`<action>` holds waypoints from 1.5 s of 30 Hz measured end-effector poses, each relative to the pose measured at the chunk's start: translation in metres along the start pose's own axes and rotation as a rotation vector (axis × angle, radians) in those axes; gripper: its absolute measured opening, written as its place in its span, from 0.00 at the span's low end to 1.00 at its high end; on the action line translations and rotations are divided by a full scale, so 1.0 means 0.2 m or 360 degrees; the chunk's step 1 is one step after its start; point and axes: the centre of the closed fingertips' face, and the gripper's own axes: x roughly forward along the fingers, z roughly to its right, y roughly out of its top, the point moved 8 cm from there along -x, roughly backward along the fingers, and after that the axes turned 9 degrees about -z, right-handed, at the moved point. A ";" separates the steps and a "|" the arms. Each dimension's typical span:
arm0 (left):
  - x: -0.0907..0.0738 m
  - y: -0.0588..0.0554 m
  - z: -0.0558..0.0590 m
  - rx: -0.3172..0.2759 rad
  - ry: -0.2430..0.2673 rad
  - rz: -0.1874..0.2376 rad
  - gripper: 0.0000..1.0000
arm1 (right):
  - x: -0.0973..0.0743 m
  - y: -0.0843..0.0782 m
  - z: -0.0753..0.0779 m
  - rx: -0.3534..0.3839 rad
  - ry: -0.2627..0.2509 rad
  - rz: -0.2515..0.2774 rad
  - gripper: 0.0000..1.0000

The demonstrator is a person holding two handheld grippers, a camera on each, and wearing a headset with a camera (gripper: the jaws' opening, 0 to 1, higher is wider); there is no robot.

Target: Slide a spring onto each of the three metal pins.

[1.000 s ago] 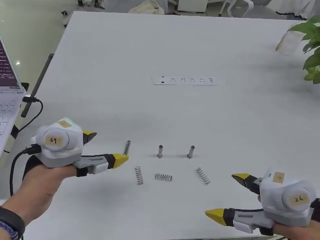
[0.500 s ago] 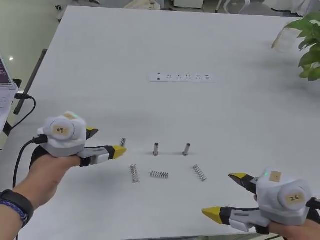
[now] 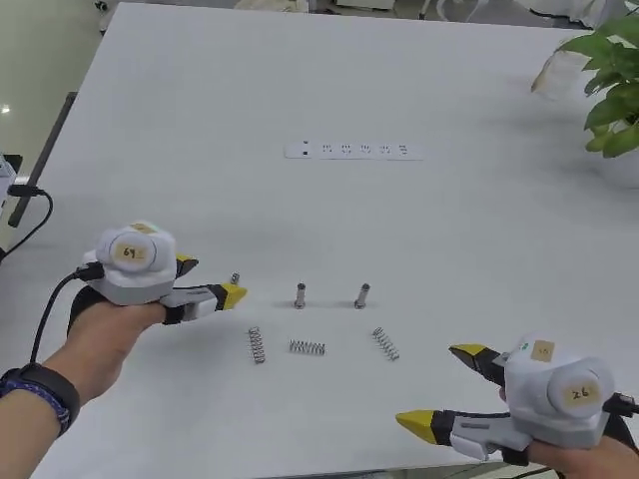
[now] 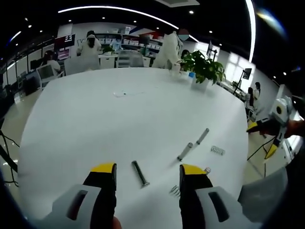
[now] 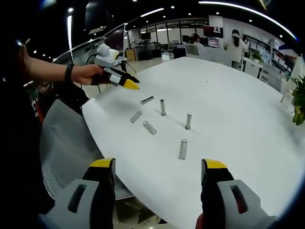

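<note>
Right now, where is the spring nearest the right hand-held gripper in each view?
Head view: the spring, lower centre, rightmost of three.
Left gripper view: the spring, right of centre, farthest of them.
Right gripper view: the spring, centre, nearest one.
Shared landmark: the pin closest to it.

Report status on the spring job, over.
Left hand-held gripper open, by the end pin. Right hand-held gripper open, empty. Three springs loose on table, no pin loaded. Nothing blocking.

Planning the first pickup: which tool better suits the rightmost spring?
Right, probably: the right tool is open with the rightmost spring straight ahead; the left tool sits by the leftmost pin.
</note>
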 end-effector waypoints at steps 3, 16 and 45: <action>0.03 0.00 -0.01 -0.0030 0.0006 -0.0004 0.45 | 0.00 0.00 0.00 0.0006 0.0001 -0.0004 0.72; 0.15 -0.01 -0.06 -0.0087 0.0031 -0.0079 0.31 | 0.01 0.02 0.04 0.0020 -0.0006 -0.0017 0.71; 0.35 -0.07 -0.09 -0.0195 0.0075 -0.0214 0.13 | 0.00 -0.01 0.06 0.0042 -0.0005 -0.0041 0.71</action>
